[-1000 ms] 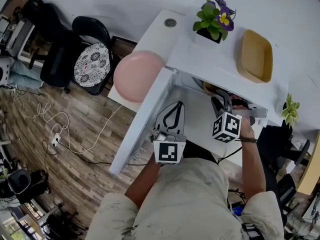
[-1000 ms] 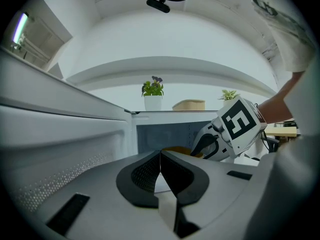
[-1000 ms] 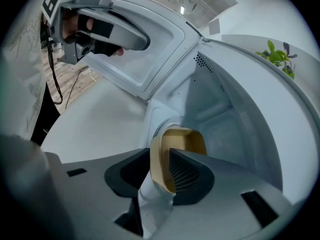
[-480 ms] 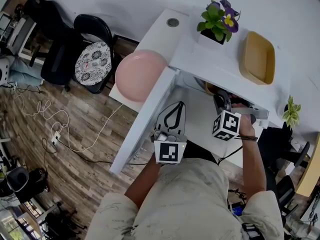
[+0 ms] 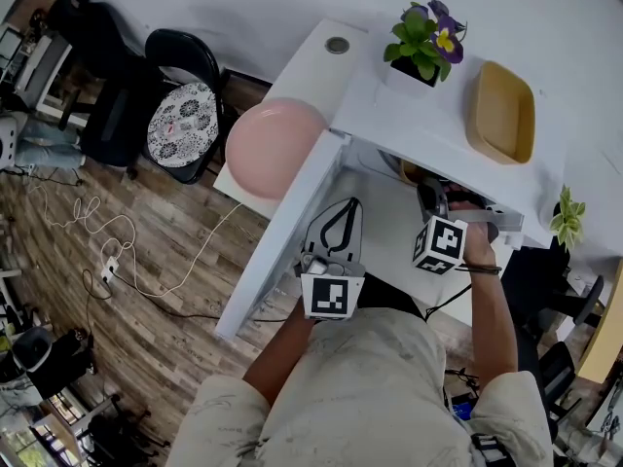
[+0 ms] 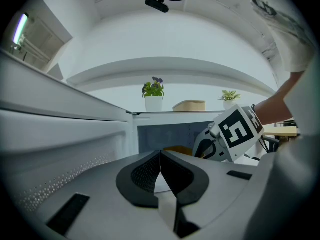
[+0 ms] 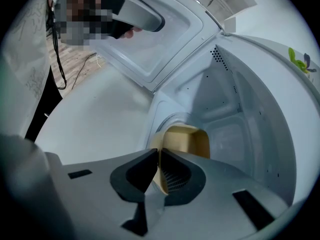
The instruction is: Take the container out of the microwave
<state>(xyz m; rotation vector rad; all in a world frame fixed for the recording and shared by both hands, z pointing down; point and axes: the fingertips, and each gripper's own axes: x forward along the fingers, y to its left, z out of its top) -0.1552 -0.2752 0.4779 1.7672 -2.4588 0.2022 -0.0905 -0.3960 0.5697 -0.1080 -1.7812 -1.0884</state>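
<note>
Pinching container (image 7: 187, 139) rim in microwave (image 7: 250, 109), right gripper (image 7: 157, 159) jaws just been closing | left gripper (image 6: 161, 166) jaws together, empty

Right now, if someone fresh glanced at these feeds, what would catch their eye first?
The white microwave with its door swung wide open, and the yellow container inside, its near rim pinched by the right gripper, whose jaws have just been closing. Then the colour on top of the microwave: potted flowers and a yellow tray, with a pink round surface to the left in the head view.
</note>
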